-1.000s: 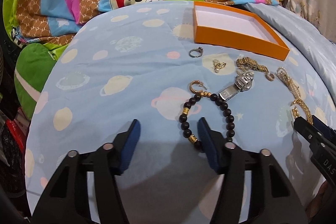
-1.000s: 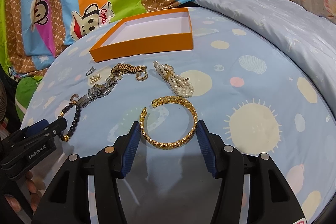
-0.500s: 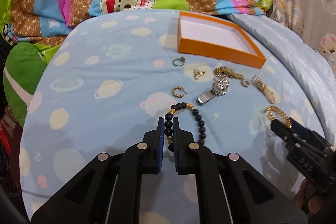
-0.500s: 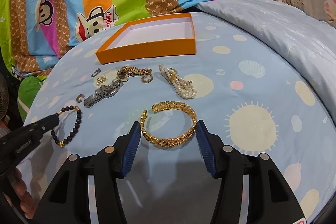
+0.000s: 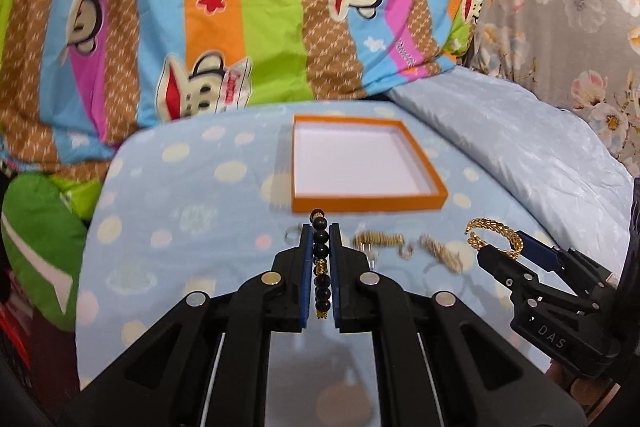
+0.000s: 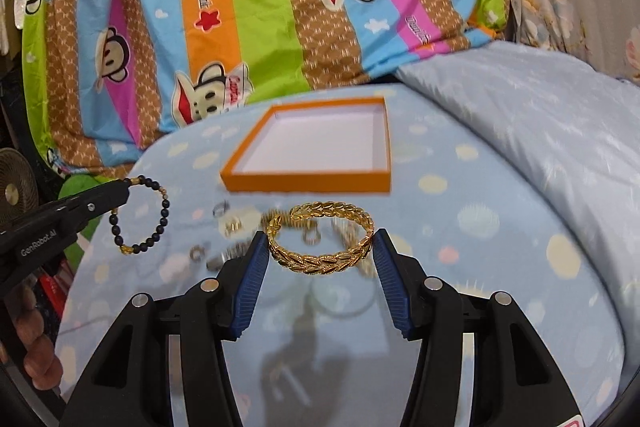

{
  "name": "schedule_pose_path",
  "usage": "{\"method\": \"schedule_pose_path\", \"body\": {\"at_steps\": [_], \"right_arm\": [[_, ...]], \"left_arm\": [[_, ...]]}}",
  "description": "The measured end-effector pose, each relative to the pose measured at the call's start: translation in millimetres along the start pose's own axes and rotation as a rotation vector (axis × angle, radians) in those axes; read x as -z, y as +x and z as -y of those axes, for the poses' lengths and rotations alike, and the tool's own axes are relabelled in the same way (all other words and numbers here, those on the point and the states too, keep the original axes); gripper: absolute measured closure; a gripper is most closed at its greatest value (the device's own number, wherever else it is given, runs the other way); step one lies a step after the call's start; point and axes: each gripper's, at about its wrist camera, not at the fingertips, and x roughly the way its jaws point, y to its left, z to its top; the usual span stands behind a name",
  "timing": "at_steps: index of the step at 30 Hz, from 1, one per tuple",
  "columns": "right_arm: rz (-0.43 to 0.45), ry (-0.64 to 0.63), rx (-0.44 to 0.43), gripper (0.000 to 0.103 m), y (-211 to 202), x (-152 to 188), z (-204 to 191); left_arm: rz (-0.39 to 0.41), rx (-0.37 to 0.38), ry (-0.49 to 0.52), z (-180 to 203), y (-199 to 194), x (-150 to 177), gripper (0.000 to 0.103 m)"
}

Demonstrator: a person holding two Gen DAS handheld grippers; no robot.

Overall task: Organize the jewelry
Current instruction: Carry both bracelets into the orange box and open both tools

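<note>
The left hand-held gripper (image 5: 320, 243) clamps the black round-bead bracelet (image 5: 321, 267); the right hand-held gripper (image 6: 319, 251) grips the gold leaf-pattern bangle (image 6: 320, 241) before the shallow orange cardboard tray (image 6: 308, 183).

Bright, even indoor light; fisheye edges bowed into black corners, and motion blur perhaps smeared the small far jewelry (image 6: 224, 227).

Tray (image 6: 308, 183) sits on bedspread (image 6: 500, 227), w/ folded quilt (image 6: 240, 7) behind it and pillow (image 6: 560, 131) to its right. Loose jewelry pieces (image 5: 376, 239) lie on bedspread just in front of tray. Beaded bracelet (image 6: 156, 223) is left of bangle (image 6: 320, 243), both nearer than tray.
</note>
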Motion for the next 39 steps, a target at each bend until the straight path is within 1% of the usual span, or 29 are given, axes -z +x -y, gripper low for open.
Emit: {"method": "schedule_pose_path", "body": {"at_steps": [3,6,10,13,18,23,28,35,38,39], "right_arm": [[0.021,0.008,0.0,0.051,13.4,-26.6,5.1],[0.025,0.028,0.0,0.05,36.6,-51.9,12.7],[0.014,0.035,0.011,0.05,78.1,-83.7,19.7],[0.002,0.029,0.025,0.05,109.8,-103.0,22.1],[-0.029,0.027,0.041,0.05,160.0,-125.1,26.4],[-0.069,0.051,0.043,0.05,203.1,-136.2,36.2],[-0.098,0.052,0.053,0.05,224.4,-137.6,38.8],[-0.131,0.025,0.066,0.049,242.1,-132.2,35.7],[-0.124,0.021,0.069,0.048,242.7,-132.0,35.1],[-0.117,0.019,0.074,0.045,241.8,-132.5,34.7]], "left_arm": [[0.038,-0.01,0.029,7.4,11.9,-24.8,0.096],[0.056,-0.017,0.044,12.8,34.6,-49.0,0.096],[0.055,-0.018,0.053,17.2,75.7,-74.1,0.096],[0.044,-0.009,0.04,16.6,109.5,-91.1,0.096],[0.029,-0.007,0.022,13.8,163.9,-114.0,0.096],[0.001,-0.016,0.003,7.6,206.1,-122.2,0.096],[-0.028,-0.02,0.0,5.4,234.7,-121.7,0.096],[-0.063,-0.02,-0.008,6.4,256.8,-117.0,0.095],[-0.055,-0.024,-0.011,5.7,257.7,-115.7,0.095],[-0.049,-0.026,-0.009,5.8,256.9,-115.8,0.091]]}}
